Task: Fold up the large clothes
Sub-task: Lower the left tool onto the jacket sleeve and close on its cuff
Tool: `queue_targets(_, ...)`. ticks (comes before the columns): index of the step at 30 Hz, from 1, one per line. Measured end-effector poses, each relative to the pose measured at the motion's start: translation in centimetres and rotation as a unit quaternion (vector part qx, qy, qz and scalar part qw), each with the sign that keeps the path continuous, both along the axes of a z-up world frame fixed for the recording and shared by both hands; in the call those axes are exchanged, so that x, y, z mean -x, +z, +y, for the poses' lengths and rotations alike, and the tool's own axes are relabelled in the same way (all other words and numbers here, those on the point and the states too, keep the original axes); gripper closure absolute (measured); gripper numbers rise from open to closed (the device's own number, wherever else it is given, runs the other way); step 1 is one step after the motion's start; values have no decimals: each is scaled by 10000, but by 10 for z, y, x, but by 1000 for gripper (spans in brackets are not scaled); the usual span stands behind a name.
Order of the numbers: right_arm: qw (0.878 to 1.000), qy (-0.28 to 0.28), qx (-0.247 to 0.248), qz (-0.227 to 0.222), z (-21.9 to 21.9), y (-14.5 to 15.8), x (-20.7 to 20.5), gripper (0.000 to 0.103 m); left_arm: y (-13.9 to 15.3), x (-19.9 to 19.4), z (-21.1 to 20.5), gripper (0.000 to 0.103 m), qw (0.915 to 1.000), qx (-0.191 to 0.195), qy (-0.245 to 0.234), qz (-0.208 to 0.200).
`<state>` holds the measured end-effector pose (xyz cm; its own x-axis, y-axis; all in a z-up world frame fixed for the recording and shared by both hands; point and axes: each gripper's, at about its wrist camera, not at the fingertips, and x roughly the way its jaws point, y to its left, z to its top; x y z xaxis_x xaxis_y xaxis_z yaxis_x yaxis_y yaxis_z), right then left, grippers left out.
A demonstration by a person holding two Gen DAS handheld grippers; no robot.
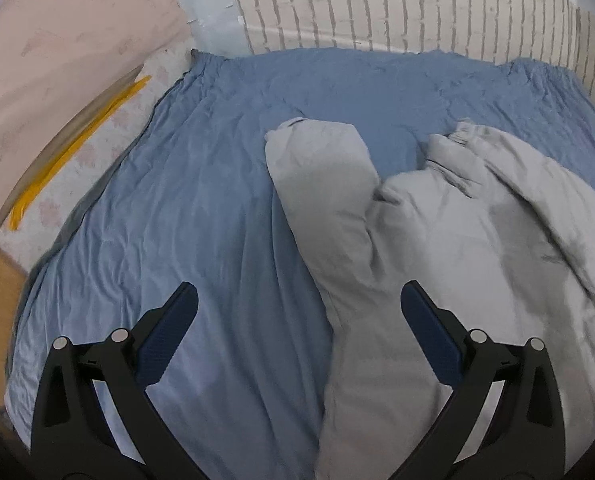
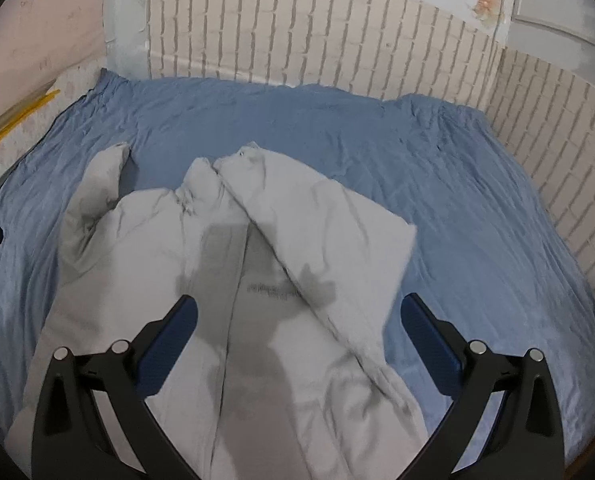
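A pale grey padded jacket (image 2: 233, 280) lies on the blue bedsheet (image 2: 457, 208) that covers the bed, on the near half of the sheet and well short of the brick-patterned wall (image 2: 297, 40) behind it. The folding looks barely under way: one sleeve (image 2: 321, 216) lies slanted across the jacket's front, while the other sleeve (image 1: 317, 184) sticks out from the body onto the sheet, unfolded. The body of the jacket is rumpled, with no crosswise fold that I can see, so bringing in that second sleeve, smoothing, and doubling the body over appear to be left. The left gripper (image 1: 297, 324) hovers above the outstretched sleeve with its tongs spread wide, holding nothing. The right gripper (image 2: 297, 328) hangs over the jacket's front, tongs likewise apart and empty.
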<state>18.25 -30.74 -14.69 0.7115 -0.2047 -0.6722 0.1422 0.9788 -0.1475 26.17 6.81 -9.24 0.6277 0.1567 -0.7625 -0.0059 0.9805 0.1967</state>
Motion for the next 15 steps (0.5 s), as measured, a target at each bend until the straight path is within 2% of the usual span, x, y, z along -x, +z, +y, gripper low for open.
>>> queue_targets(2, 10000, 1, 7, 17, -2, -8, -19, 2, -12, -21, 3, 3, 10000, 5, 42, 50)
queue_targets(8, 9998, 169, 77, 67, -6, -30, -67, 2, -60, -106, 18, 3, 9980, 235, 107, 570)
queue_targets(12, 9990, 225, 232, 317, -11, -55, -93, 2, -82, -145, 21, 3, 9977, 113, 229, 635)
queue_targets(15, 9983, 179, 338, 443, -13, -71, -103, 2, -98, -170, 25, 3, 9964, 318, 299, 720)
